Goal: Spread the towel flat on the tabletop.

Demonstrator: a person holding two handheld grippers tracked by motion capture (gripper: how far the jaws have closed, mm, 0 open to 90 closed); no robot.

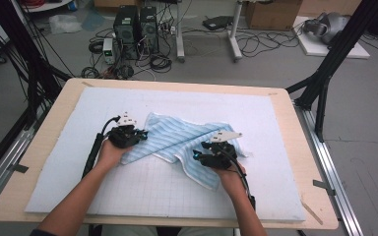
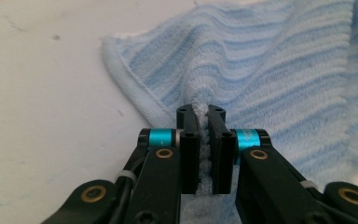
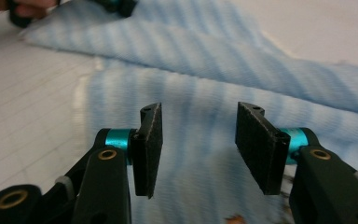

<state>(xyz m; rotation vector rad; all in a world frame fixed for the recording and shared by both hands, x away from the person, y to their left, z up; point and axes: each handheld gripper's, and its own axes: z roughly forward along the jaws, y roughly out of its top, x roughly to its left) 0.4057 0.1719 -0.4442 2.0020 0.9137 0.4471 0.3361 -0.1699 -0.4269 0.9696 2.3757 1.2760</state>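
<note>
Left tongs (image 2: 204,140) clamped on towel (image 2: 279,74), level.

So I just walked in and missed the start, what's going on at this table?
A person is working a light blue striped towel that lies rumpled on a pale mat on the wooden table, with a hand-held gripper in each hand. The left hand-held gripper is shut on a pinched fold near the towel's edge. The right hand-held gripper has its jaws apart above another part of the towel, gripping nothing yet.
</note>
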